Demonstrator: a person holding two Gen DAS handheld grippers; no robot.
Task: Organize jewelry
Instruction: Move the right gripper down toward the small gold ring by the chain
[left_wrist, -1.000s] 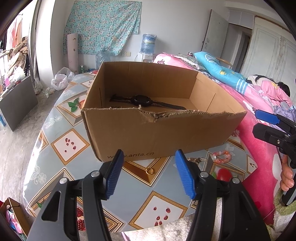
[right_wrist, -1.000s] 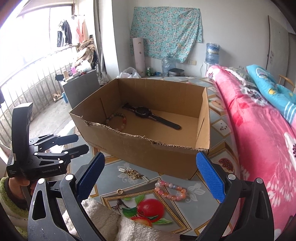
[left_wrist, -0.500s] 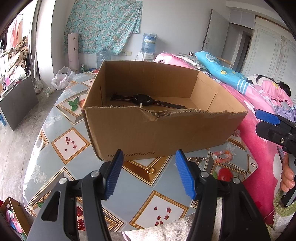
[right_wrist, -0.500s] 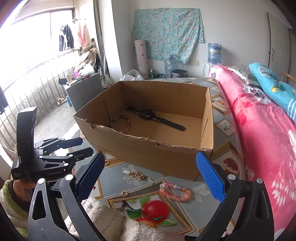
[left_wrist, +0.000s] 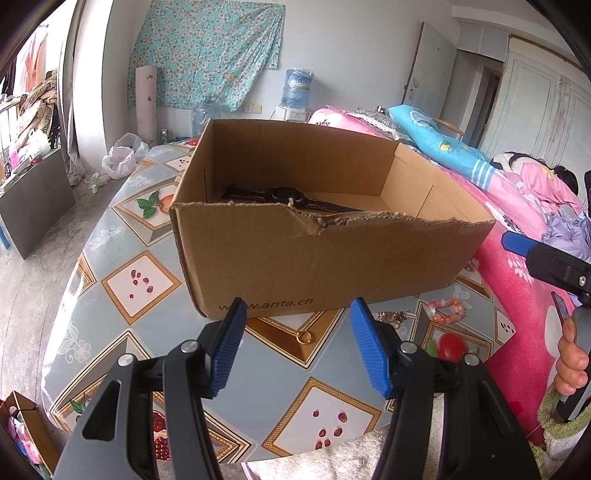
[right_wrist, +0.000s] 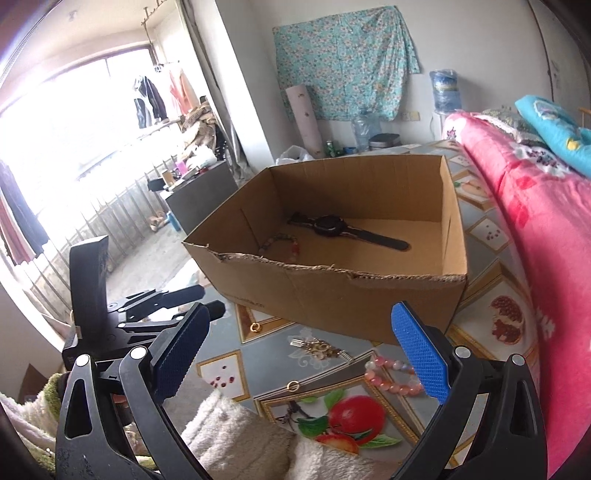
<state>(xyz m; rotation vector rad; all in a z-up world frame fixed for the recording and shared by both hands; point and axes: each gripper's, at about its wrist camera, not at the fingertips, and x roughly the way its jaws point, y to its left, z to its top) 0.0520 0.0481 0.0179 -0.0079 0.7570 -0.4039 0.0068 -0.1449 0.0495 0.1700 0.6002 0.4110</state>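
An open cardboard box (left_wrist: 314, 258) stands on the patterned table, with a black watch (left_wrist: 288, 195) lying inside. The right wrist view also shows a beaded bracelet (right_wrist: 284, 245) in the box (right_wrist: 332, 291), beside the watch (right_wrist: 332, 227). In front of the box lie a gold ring (left_wrist: 303, 336), a gold chain piece (right_wrist: 319, 345), a pink bead bracelet (right_wrist: 391, 376) and a second ring (right_wrist: 293, 386). My left gripper (left_wrist: 298, 302) hovers open over the first ring, holding nothing. My right gripper (right_wrist: 303, 310) is open wide above the chain and the pink bracelet, also holding nothing.
A pink quilt (right_wrist: 535, 240) borders the table (left_wrist: 140, 280) on the right. The table's rounded edge drops to the floor on the left. White fleece (right_wrist: 229, 424) lies under the grippers at the near edge. A person's fingers (left_wrist: 570, 362) hold the right gripper's handle.
The right wrist view has rolled and tilted, so the box now sits higher and further right in it. The left gripper and all the jewelry stay where they were.
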